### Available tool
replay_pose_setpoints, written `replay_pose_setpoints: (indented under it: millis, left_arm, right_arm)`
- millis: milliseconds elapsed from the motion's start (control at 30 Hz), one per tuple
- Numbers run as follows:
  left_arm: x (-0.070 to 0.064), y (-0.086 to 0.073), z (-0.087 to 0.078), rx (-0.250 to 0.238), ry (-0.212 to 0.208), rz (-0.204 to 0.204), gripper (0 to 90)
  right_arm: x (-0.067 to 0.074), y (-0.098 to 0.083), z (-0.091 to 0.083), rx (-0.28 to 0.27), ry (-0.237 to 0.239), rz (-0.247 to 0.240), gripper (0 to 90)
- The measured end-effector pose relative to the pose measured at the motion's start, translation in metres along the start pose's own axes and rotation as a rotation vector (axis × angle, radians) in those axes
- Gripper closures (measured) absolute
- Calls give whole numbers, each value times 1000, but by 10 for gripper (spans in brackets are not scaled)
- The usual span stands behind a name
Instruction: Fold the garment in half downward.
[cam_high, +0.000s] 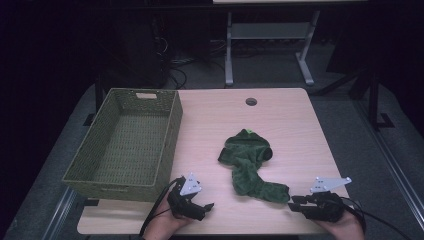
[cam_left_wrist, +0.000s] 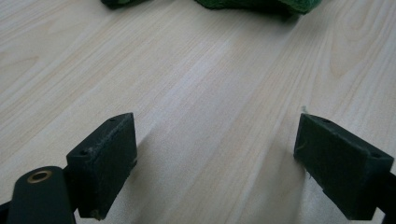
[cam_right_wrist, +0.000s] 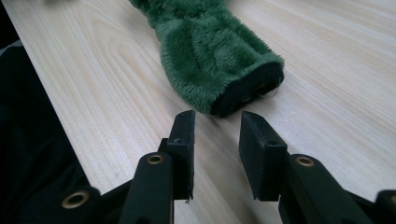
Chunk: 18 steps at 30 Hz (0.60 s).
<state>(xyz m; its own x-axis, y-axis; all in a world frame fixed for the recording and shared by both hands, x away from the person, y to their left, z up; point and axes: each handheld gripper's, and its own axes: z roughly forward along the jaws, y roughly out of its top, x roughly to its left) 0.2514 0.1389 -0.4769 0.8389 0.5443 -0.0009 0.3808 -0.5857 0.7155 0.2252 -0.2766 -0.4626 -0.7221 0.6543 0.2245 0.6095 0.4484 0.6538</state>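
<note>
high view: light wooden table, dark floor all round. woven green basket sits on the left side, its near left corner hanging past the table edge. a green plush garment, fuzzy with a dark-lined opening, lies crumpled in the middle, one end trailing toward the near right. bare wood between basket and plush, and more behind the plush up to the cable hole. left gripper rests near the front edge, just beside the basket's near wall, well apart from the plush. right gripper sits at the near right corner, tips just beside the plush's trailing end.

left gripper view: jaws stand wide apart, nothing between them but bare wood. plush edge shows far ahead at the top.

right gripper view: jaws partly closed with a narrow gap, nothing clamped. the plush's dark-lined open end lies just ahead of the tips, not touching. table's edge runs close along the left; open wood to the right.
</note>
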Motion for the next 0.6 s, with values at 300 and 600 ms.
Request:
replay_pose_setpoints:
  millis: [300, 600]
  left_arm:
    - [0, 0, 0, 1, 0, 0, 125]
    - [0, 0, 0, 1, 1, -1, 125]
  right_arm:
    - [-2, 4, 5, -5, 17, 10, 731]
    - [-1, 9, 3, -10, -1, -25, 864]
